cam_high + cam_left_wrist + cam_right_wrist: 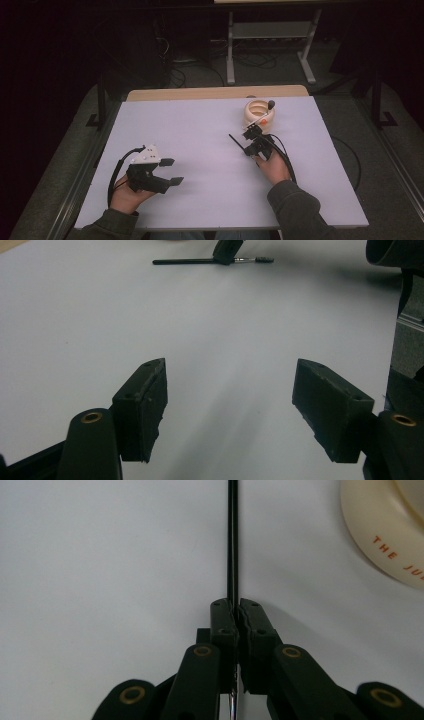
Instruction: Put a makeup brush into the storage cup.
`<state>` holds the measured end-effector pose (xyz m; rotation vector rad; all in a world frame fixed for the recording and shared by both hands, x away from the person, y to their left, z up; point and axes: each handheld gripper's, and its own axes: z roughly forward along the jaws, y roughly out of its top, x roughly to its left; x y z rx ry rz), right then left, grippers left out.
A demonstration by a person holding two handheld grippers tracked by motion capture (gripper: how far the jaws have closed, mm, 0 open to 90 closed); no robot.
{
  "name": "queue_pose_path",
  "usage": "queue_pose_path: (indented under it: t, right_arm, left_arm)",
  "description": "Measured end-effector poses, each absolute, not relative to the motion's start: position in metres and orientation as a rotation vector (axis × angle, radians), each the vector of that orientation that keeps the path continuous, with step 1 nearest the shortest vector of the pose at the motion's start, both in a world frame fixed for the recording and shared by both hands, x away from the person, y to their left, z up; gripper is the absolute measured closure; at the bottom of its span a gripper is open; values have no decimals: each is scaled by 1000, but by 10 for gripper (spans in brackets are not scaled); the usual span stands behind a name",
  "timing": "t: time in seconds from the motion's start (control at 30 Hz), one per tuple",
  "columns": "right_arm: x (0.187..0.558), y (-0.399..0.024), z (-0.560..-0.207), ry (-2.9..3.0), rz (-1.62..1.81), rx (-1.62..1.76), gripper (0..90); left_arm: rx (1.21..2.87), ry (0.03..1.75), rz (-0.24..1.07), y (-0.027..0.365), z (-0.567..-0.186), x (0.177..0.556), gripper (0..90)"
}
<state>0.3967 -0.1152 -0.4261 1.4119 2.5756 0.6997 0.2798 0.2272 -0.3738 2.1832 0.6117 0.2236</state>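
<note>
Thin brush being gripped for the cup

The black brush [232, 540] is being clamped by the right gripper [235, 611], seemingly for the cream cup [259, 114]; the left gripper [230, 390] is being held open, idle above the counter [200, 140].

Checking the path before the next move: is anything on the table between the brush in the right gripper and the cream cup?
Nothing visible: the right gripper clamps the thin black brush, and bare table lies between it and the cream cup.
</note>
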Motion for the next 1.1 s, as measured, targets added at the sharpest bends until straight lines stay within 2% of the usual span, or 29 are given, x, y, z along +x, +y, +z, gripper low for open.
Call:
queue_pose_path:
  t: [0.37, 1.1]
  right_arm:
    - [391, -134, -409, 2601, 856, 1392, 850]
    - [369, -140, -359, 2736, 982, 1041, 850]
  left_arm:
    - [2183, 614, 220, 226, -374, 279, 300]
    - [2206, 576, 207, 215, -372, 282, 323]
